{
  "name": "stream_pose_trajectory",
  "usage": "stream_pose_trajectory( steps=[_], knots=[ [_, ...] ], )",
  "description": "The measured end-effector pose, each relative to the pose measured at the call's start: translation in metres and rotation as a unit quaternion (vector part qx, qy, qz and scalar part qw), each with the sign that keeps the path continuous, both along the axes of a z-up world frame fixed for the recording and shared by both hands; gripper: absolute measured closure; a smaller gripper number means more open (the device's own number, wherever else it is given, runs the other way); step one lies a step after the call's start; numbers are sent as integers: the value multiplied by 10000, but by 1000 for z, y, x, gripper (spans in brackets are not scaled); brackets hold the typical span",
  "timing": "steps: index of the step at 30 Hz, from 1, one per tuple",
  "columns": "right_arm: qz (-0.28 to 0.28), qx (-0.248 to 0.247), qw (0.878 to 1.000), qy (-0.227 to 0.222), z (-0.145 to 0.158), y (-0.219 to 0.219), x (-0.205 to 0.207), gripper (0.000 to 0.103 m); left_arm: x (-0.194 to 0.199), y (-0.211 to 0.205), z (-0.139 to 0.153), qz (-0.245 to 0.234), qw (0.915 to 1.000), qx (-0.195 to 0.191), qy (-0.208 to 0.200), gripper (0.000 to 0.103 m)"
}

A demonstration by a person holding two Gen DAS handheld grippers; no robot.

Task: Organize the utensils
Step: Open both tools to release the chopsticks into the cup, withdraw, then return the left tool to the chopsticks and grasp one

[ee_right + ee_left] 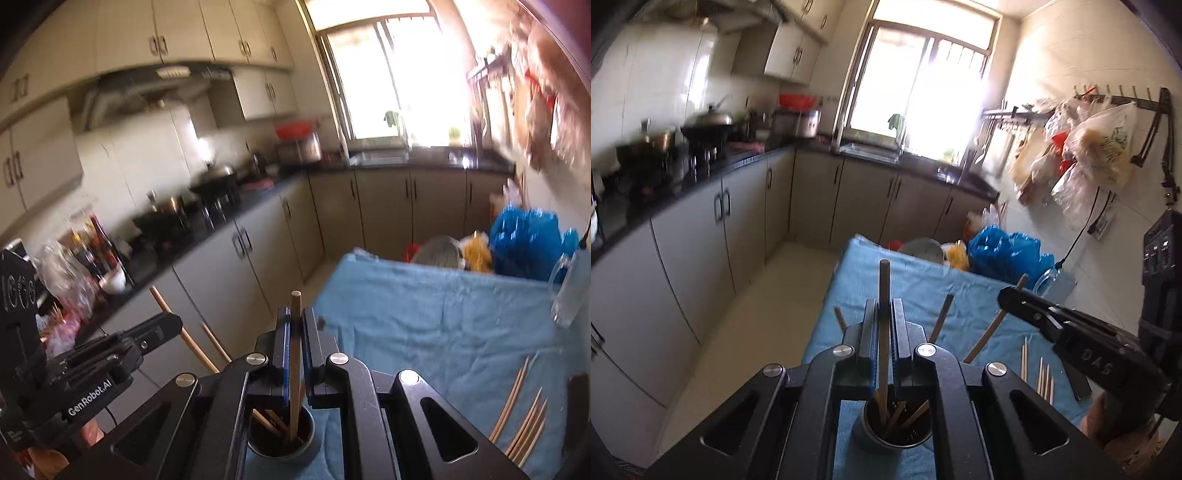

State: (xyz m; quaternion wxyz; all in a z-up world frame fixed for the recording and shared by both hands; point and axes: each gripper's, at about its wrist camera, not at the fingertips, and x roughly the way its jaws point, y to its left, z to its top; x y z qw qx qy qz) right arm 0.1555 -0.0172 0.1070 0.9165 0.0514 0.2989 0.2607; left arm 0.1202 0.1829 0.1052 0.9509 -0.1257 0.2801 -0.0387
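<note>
A grey utensil cup stands on the blue cloth and holds several wooden chopsticks. My left gripper is shut on one upright chopstick whose lower end is in the cup. My right gripper is shut on another upright chopstick that reaches down into the cup. The right gripper also shows at the right of the left wrist view, and the left gripper at the left of the right wrist view. Several thin bamboo skewers lie on the cloth to the right.
A blue plastic bag, a metal bowl and a clear jug stand at the table's far end. A dark counter with pots runs along the left. Bags hang on the right wall.
</note>
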Motion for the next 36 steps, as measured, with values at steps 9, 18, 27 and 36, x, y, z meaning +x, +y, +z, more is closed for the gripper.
stream_pose_trajectory(
  steps=[9,18,27,36],
  knots=[
    [-156,-69,9984,543,-40,-3,39,94,-8,7,-3,61,9999,-137,-78,67],
    [-288,377,9980,417,-28,-37,37,59,-48,-7,23,-2,9986,-118,-512,65],
    [-1119,-133,9925,473,-68,-157,-9,44,-65,-90,-13,-1032,9946,-5,-96,55],
    [-2046,-342,9683,1389,-169,-273,-45,45,-4,-218,-134,-1994,9693,300,1404,61]
  ],
)
